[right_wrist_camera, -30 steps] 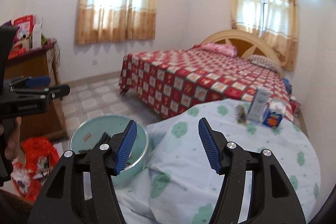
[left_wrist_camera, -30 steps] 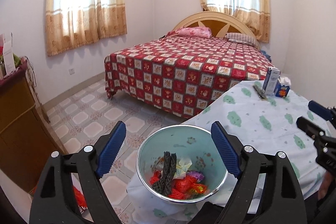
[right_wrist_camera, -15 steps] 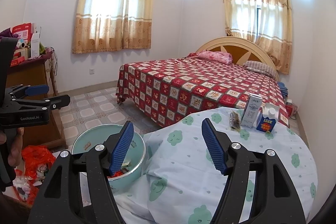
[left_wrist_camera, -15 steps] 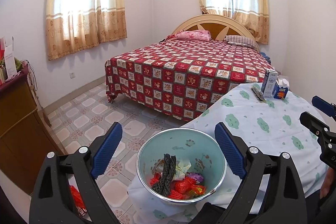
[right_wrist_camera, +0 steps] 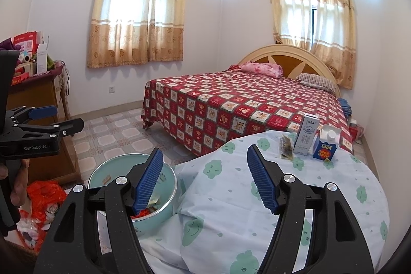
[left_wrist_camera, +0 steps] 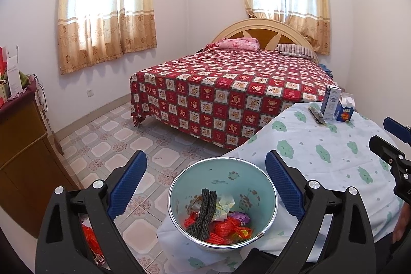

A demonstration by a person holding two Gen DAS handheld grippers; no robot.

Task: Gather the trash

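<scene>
1. Nearest the left camera, the left gripper (left_wrist_camera: 203, 186) hangs with its jaws spread wide and nothing between them. Over the last second it has drawn back and risen a little, so the bowl (left_wrist_camera: 223, 202) below looks smaller and sits fully between the two blue pads.

2. Below it, the bowl rests at the near edge of the counter (left_wrist_camera: 334, 161), on the cloud-print cloth. It holds the gathered trash (left_wrist_camera: 218, 220): a dark braided strip, crumpled pale paper, and red, orange and purple wrappers. The contents look the same as a second ago.

3. Beside it, the right gripper (right_wrist_camera: 205, 181) is also spread and holds nothing. It has lifted and tipped upward over the same second, so more of the cloth and the far end of the counter come into view.

4. Across the cloth, the middle of the counter shows no loose scraps that I can make out.

5. At the far end stand a tall white carton (right_wrist_camera: 306, 137) and a small blue carton (right_wrist_camera: 325, 147), with a dark flat wrapper (right_wrist_camera: 285, 150) lying just beside them.

6. My reading: both grippers have pulled back from the bowl after a drop, so that piece is done. The dark wrapper looks like the next likely pick; whether the cartons count as trash I cannot tell.

7. Beyond the counter, a red-checked bed (left_wrist_camera: 231, 89) fills the room.
</scene>
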